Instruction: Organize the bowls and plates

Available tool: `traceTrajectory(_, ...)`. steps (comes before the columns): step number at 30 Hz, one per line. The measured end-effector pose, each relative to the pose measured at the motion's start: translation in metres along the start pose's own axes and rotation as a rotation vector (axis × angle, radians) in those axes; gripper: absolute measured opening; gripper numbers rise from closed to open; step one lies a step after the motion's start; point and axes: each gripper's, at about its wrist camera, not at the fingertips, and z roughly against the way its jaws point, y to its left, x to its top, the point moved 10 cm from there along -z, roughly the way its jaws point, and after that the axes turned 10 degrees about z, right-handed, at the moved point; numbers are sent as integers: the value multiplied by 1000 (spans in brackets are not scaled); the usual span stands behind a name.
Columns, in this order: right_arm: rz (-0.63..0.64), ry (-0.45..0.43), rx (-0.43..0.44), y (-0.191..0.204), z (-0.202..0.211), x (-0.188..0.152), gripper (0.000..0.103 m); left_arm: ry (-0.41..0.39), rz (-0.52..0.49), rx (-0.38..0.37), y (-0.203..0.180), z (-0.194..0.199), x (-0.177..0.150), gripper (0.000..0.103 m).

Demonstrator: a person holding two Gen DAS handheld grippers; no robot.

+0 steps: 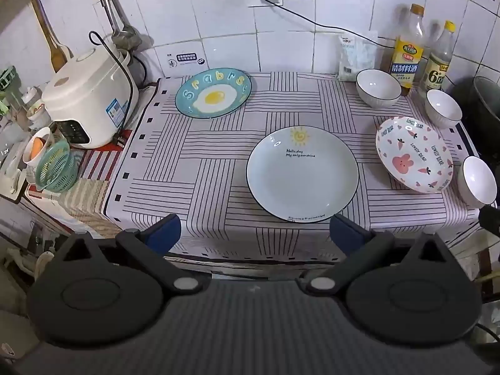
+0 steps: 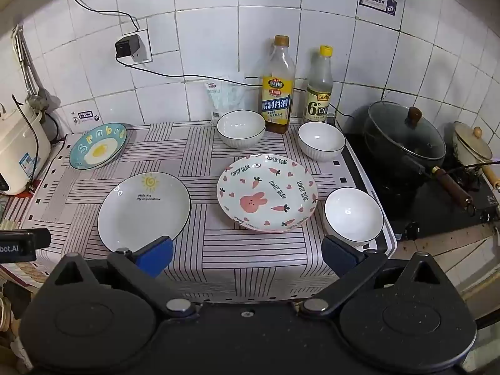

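Three plates lie apart on a striped tablecloth: a blue fried-egg plate at the back left, a white sun plate in the middle, and a pink rabbit plate to the right. Three white bowls stand upright: one near the bottles, one beside it, one at the front right. My left gripper hangs open before the table's front edge, below the sun plate. My right gripper is open too, nothing between its fingers.
A rice cooker and a green strainer stand at the left. Two bottles and a bag line the tiled back wall. A lidded black wok and a cream pot sit on the stove at the right.
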Motion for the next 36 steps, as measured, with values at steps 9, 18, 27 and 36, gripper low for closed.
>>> traceTrajectory(9,-22,1,3,-4,2,-6,103,-19,-19,-11,-1,-2,-1,103)
traceTrajectory(18,-11,8,-17,-1,-2,-5,103,-59,-21,-41,-3,9,0,103)
traceTrajectory(27,3,-16,-39,-1,0,-5,103,-70,-17,-48,-3,13,-3,103)
traceTrajectory(36,3,-22,-49,-3,3,-6,103,-69,-36,-59,-7,15,-10,103)
